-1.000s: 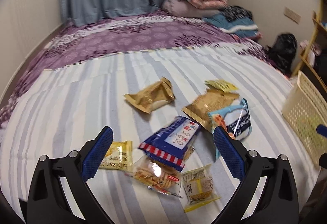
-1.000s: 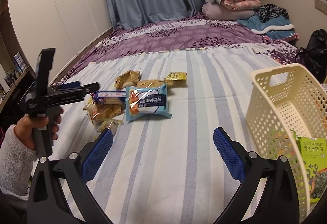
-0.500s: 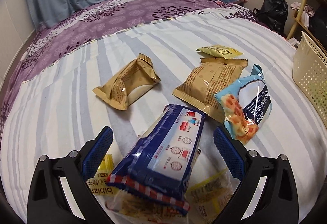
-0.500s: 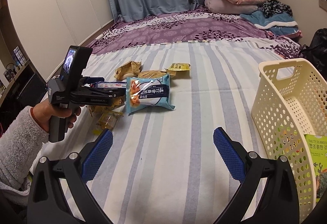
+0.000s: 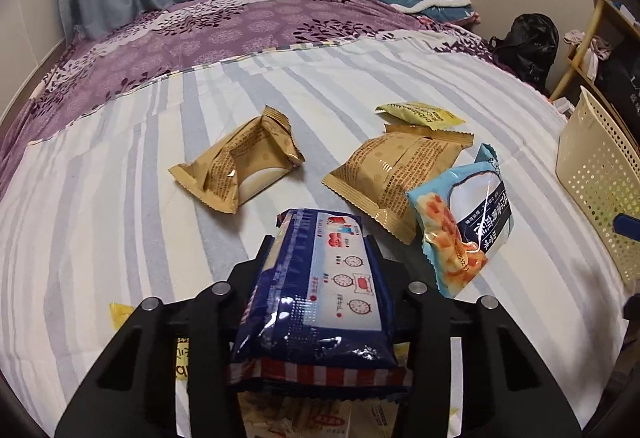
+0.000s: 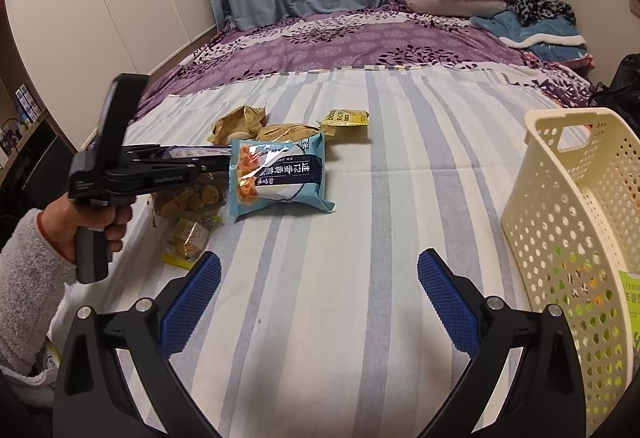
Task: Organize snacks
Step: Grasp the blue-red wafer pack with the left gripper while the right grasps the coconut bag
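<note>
1. On the striped bed [image 6: 320, 298], the left hand-held gripper [image 5: 320, 266] is clamped on a dark blue snack packet [image 5: 320, 290]; its jaws have just been closing, with the packet between them.
2. Beneath that packet lie a clear bag of biscuits [image 6: 188, 196] and small yellow packets [image 6: 186, 240].
3. Beyond it rest two tan wrapped snacks [image 5: 240, 166] [image 5: 394, 174] and a small yellow sachet [image 5: 420, 114], which lies just beside the right-hand tan one.
4. A light blue snack bag [image 5: 468, 222] lies to the right of the held packet, overlapping a tan wrapper.
5. The right hand-held gripper [image 6: 318, 298] stands wide open over bare bedding, holding nothing.
6. A cream perforated basket [image 6: 572, 214] sits at the right, with a green packet [image 6: 632, 302] inside.
7. A hand [image 6: 86, 214] in a fleecy sleeve grips the left tool's handle.
</note>
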`<state>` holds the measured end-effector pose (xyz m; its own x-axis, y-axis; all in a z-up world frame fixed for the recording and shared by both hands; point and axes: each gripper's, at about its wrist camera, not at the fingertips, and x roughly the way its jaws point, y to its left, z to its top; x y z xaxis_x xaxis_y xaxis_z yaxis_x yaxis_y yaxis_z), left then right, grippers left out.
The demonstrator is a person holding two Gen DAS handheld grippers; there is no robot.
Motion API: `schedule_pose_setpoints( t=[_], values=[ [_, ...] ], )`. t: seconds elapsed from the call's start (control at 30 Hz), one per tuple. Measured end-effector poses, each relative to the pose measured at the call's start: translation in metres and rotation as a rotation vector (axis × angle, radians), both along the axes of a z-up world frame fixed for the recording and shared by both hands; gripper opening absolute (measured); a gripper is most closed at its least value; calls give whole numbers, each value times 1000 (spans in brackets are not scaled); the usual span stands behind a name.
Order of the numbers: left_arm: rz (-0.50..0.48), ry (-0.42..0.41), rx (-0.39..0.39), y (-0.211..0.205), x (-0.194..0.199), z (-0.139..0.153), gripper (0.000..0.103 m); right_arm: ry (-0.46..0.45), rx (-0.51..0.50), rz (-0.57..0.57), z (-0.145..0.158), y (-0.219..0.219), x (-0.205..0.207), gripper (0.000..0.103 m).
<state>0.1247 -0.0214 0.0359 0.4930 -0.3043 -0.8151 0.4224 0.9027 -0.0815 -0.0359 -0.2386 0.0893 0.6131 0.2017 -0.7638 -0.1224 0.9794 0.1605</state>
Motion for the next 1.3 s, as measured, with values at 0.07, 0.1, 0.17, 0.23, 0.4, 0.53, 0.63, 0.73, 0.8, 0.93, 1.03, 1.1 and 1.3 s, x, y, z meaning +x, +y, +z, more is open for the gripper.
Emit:
schedule_pose_setpoints(
  t=[0.07,0.1,0.17,0.23,0.4,0.53,0.63,0.73,0.8,0.93,1.03,1.1,1.3],
  values=[
    [17,-9,-11,5,-3,5,45,1,-3,10,-4,4,9,98],
    [25,-18,-17,8,-5,9,45,2,-2,17,-6,7,16,98],
    [35,-31,-27,12,-8,15,45,4,-8,23,-11,12,25,98],
    [49,-44,-33,18,-12,21,45,4,-8,44,-16,21,38,98],
    [83,-72,-49,32,-20,36,45,-2,-17,69,-27,45,67,98],
    [94,-91,-64,39,-27,46,45,-16,-39,76,-37,62,86,98],
    [96,-100,-72,42,-31,51,45,-21,-68,57,-42,73,96,98],
    [96,-107,-81,45,-33,54,45,-2,-84,42,-47,78,104,98],
    [97,-110,-87,46,-33,55,45,16,-111,30,-52,81,111,98],
    [97,-111,-99,46,-32,55,45,56,-133,33,-64,87,122,98],
    [96,-110,-106,46,-32,54,45,109,-161,39,-75,90,127,98],
    [95,-109,-108,47,-32,54,45,107,-169,42,-74,91,126,98],
    [101,-111,-108,46,-32,54,45,100,-126,39,-71,85,124,98]
  ],
)
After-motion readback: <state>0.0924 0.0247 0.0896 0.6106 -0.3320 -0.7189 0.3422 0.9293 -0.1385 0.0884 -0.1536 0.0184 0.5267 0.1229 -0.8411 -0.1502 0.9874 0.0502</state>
